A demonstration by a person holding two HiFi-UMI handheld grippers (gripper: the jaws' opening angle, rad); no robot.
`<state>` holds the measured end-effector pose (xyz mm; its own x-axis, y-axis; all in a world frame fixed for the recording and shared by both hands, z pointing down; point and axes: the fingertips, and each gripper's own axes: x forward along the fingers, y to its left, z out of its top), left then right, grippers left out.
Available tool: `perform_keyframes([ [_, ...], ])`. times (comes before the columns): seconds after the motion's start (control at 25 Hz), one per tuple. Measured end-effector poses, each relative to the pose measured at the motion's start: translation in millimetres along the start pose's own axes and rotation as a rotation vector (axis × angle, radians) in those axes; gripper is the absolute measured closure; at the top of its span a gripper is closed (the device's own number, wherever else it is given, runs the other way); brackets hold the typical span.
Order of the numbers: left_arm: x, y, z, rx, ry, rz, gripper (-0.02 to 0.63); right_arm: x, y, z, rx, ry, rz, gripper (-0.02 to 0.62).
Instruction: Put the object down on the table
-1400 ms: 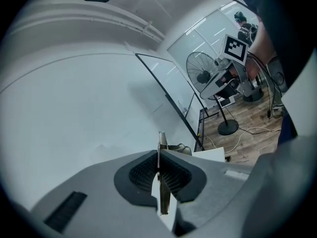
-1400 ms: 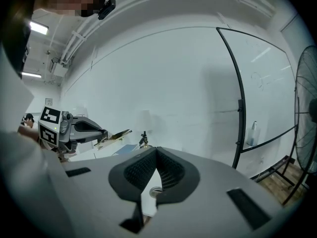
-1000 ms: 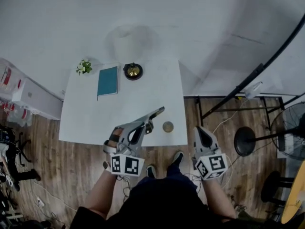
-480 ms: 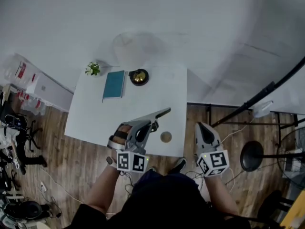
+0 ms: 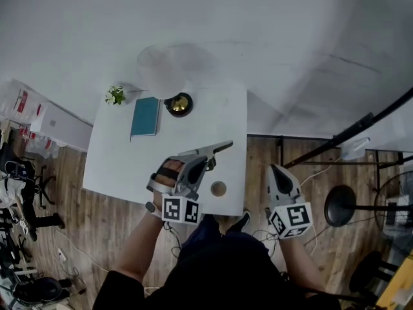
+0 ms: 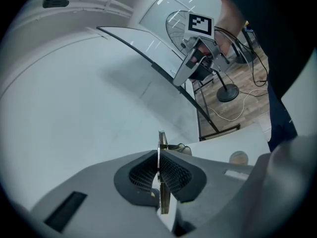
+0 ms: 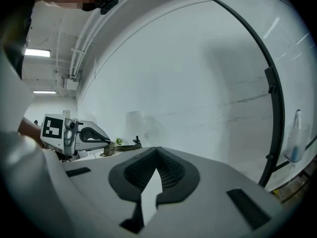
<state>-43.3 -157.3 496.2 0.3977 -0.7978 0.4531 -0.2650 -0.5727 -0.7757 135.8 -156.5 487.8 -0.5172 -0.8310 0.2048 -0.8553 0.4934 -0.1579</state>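
The left tool [image 5: 206, 161] is shut tight on a thin flat object [image 5: 218, 148]. The object sticks out to the right and is up in the air over the near right part of the table [image 5: 110, 166]. The right tool [image 5: 277, 169] is shut too, with nothing in it. It hangs off the table, over the floor.

What could go wrong? The object looks thin and hard. If the tool lets go too high up, the object could bounce or clatter. It is close to the right side of the table, so it could slide off and drop to the floor. It could also land on the little round thing [image 5: 218, 188] just below it and sit crooked. The book [image 5: 144, 116] is far away and safe.
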Motion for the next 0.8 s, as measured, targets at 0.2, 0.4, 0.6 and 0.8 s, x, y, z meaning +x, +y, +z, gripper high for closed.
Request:
perform_keyframes([
  [0.2,43,-4,-21,0.003,-0.046,-0.058,0.595,11,-13,-6,0.018,0.034,-0.092,0.590],
  [0.4,82,-7,-42,0.021,-0.086,-0.103,0.595,23,-19,-9,0.021,0.063,-0.174,0.590],
  [0.6,120,-12,-60,0.040,-0.105,-0.145,0.595,36,-27,-12,0.031,0.084,-0.243,0.591],
  [0.8,160,-31,-80,0.042,-0.095,-0.208,0.595,49,-32,-18,0.038,0.108,-0.279,0.589],
])
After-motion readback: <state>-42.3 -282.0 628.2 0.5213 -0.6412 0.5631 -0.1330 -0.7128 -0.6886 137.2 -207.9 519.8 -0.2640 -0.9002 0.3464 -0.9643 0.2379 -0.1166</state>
